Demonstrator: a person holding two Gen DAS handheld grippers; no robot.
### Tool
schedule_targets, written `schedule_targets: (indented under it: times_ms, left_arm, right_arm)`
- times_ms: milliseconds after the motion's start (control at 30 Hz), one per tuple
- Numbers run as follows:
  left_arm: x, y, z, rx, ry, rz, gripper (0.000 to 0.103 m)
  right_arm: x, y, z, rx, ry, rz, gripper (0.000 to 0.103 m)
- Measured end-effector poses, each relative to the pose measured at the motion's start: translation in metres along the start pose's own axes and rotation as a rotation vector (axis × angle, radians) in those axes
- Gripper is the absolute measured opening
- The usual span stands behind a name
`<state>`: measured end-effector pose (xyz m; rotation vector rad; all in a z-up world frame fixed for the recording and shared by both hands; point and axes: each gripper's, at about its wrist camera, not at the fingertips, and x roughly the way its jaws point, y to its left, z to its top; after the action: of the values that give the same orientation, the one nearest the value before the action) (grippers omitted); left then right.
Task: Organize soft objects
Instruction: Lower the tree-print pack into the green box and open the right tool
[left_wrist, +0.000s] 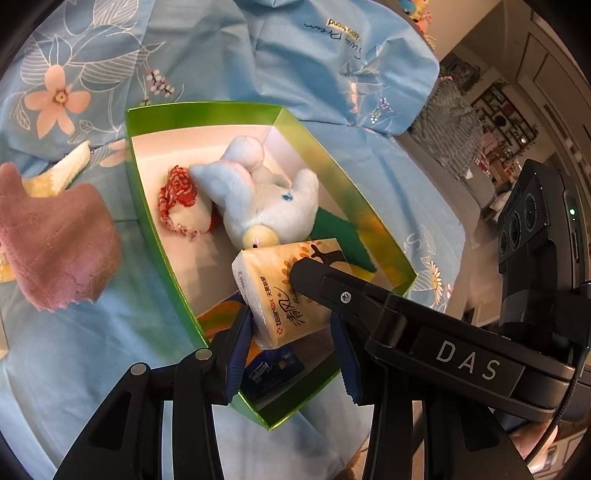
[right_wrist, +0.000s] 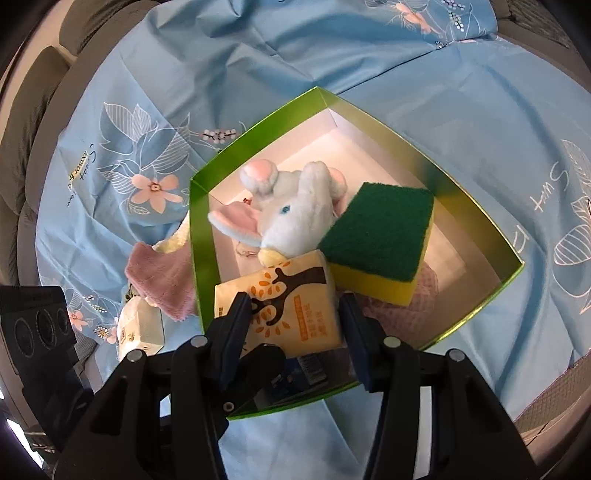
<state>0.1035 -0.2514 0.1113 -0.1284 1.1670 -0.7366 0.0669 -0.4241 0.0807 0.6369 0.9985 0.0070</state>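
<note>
While clamped crosswise by jaws of left gripper (left_wrist: 290, 314) and right gripper (right_wrist: 293, 299), lower tissue pack (right_wrist: 295, 291) into box (right_wrist: 258, 122) at 6 o'clock, clear of plush toy (right_wrist: 291, 218) at 11 and sponge (right_wrist: 376, 225) at 2.

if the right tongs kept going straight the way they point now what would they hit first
Most likely the yellow tissue pack, already between the right tongs. Past it lie the plush elephant and sponge in the green box; depth is unclear.
</note>
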Motion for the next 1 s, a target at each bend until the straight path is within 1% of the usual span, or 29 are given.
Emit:
schedule_targets:
  times_ms: [200, 300, 333, 367, 433, 467, 500, 533, 567, 600, 667, 700, 733, 767, 833, 900, 967, 1000]
  left_arm:
    - [0.003, 0.003, 0.000, -0.028, 0.018, 0.009, 0.044]
    - [-0.002, 0.002, -0.002, -0.021, 0.013, 0.011, 0.044]
    - [-0.006, 0.001, -0.004, -0.010, 0.008, 0.015, 0.044]
    - [-0.008, -0.001, -0.004, 0.000, 0.003, 0.019, 0.044]
    - [-0.017, -0.002, -0.008, 0.006, -0.011, 0.027, 0.044]
    - [-0.021, -0.002, -0.009, 0.003, -0.017, 0.026, 0.044]
    - [-0.027, -0.001, -0.012, 0.000, -0.027, 0.019, 0.044]
    - [-0.035, 0.001, -0.015, -0.005, -0.041, 0.007, 0.044]
    - [-0.040, 0.003, -0.017, -0.010, -0.051, 0.003, 0.047]
    - [-0.047, 0.006, -0.020, -0.015, -0.064, 0.002, 0.055]
    - [-0.063, 0.013, -0.026, -0.026, -0.098, 0.011, 0.065]
    - [-0.070, 0.016, -0.029, -0.032, -0.115, 0.016, 0.067]
    - [-0.080, 0.022, -0.035, -0.044, -0.135, 0.024, 0.068]
    - [-0.084, 0.025, -0.037, -0.052, -0.143, 0.027, 0.068]
    - [-0.099, 0.036, -0.045, -0.075, -0.170, 0.020, 0.069]
    - [-0.115, 0.052, -0.057, -0.112, -0.202, 0.010, 0.079]
    - [-0.124, 0.064, -0.066, -0.142, -0.229, 0.022, 0.083]
    - [-0.129, 0.071, -0.073, -0.157, -0.241, 0.040, 0.083]
  right_arm:
    - [0.006, -0.005, 0.004, 0.026, 0.008, -0.005, 0.050]
    - [0.004, -0.004, 0.004, 0.036, 0.001, -0.001, 0.053]
    - [0.002, -0.003, 0.002, 0.033, -0.010, -0.011, 0.058]
    - [-0.002, -0.001, 0.001, 0.020, -0.021, -0.034, 0.067]
    - [-0.007, 0.003, -0.001, -0.006, -0.043, -0.072, 0.071]
    - [-0.012, 0.005, -0.003, -0.014, -0.058, -0.090, 0.071]
    - [-0.015, 0.005, -0.003, -0.013, -0.067, -0.091, 0.072]
    - [-0.020, 0.006, -0.005, -0.007, -0.078, -0.075, 0.075]
    - [-0.024, 0.006, -0.007, -0.004, -0.083, -0.061, 0.079]
    - [-0.028, 0.008, -0.009, -0.006, -0.092, -0.045, 0.080]
    - [-0.037, 0.014, -0.015, -0.021, -0.110, -0.033, 0.081]
    - [-0.041, 0.018, -0.018, -0.029, -0.118, -0.031, 0.083]
    - [-0.046, 0.023, -0.023, -0.039, -0.130, -0.028, 0.087]
    - [-0.049, 0.027, -0.026, -0.046, -0.139, -0.026, 0.090]
    - [-0.054, 0.035, -0.033, -0.063, -0.155, -0.021, 0.090]
    - [-0.057, 0.045, -0.039, -0.086, -0.163, -0.019, 0.090]
    - [-0.058, 0.055, -0.048, -0.113, -0.175, -0.032, 0.093]
    - [-0.057, 0.059, -0.052, -0.123, -0.180, -0.039, 0.095]
